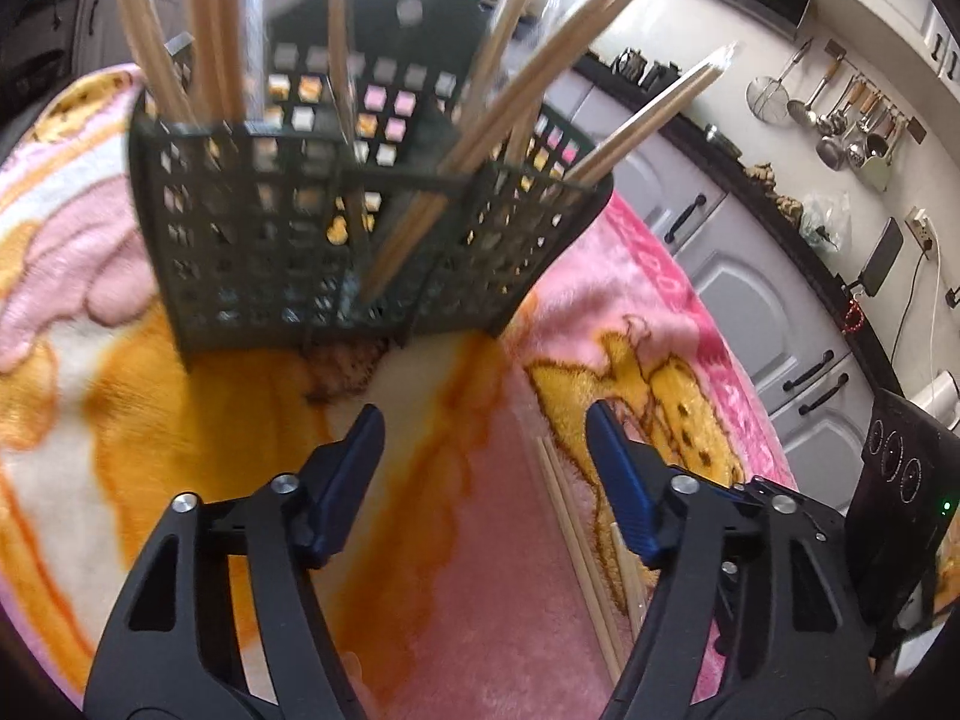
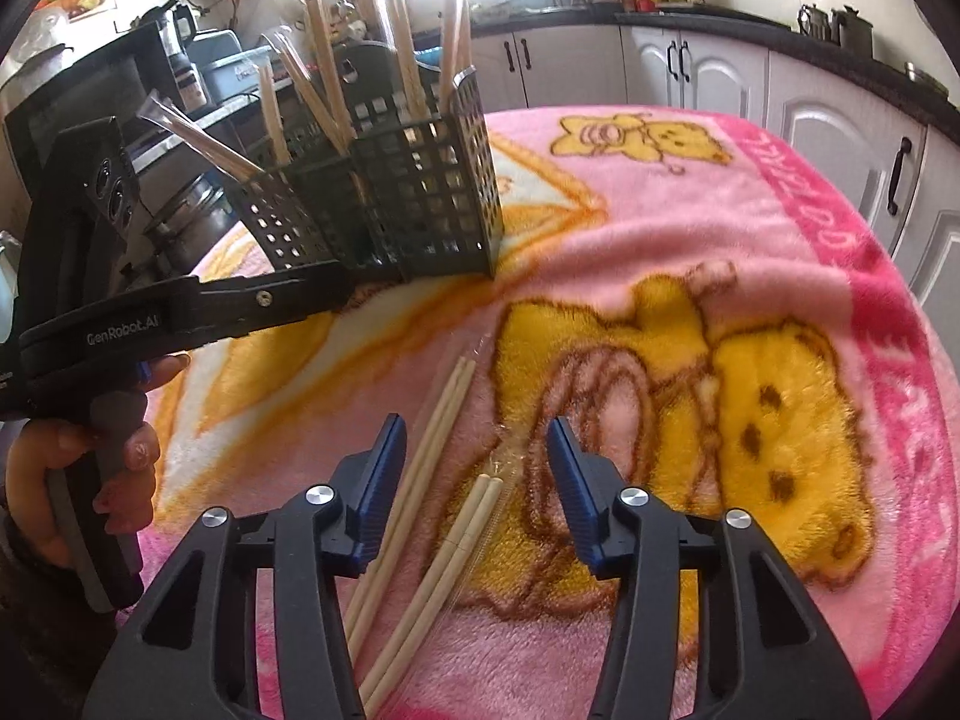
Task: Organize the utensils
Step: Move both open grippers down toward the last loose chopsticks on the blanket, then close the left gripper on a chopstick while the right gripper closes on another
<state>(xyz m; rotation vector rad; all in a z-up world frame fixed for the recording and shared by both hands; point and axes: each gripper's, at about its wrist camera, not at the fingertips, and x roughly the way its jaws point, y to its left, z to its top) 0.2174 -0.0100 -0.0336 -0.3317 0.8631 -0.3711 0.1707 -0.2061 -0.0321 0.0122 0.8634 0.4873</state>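
Your left gripper (image 1: 483,426) hangs with jaws apart and empty over the blanket (image 1: 480,540). Ahead stands the black caddy (image 1: 336,240), chopsticks (image 1: 498,138) leaning out of it; two more pairs (image 1: 576,546) lie by your right finger

The blanket (image 2: 600,228) is soft, fuzzy cloth. The basket (image 1: 336,240) is dark matt plastic full of square holes. The chopsticks (image 2: 420,480) are pale, smooth wood, and some at 12 o'clock wear shiny clear plastic sleeves (image 1: 708,69). The left gripper (image 1: 485,438) and the right gripper (image 2: 477,450) are matt black plastic with ridged blue pads (image 2: 384,480) and shiny metal screws (image 2: 319,495).
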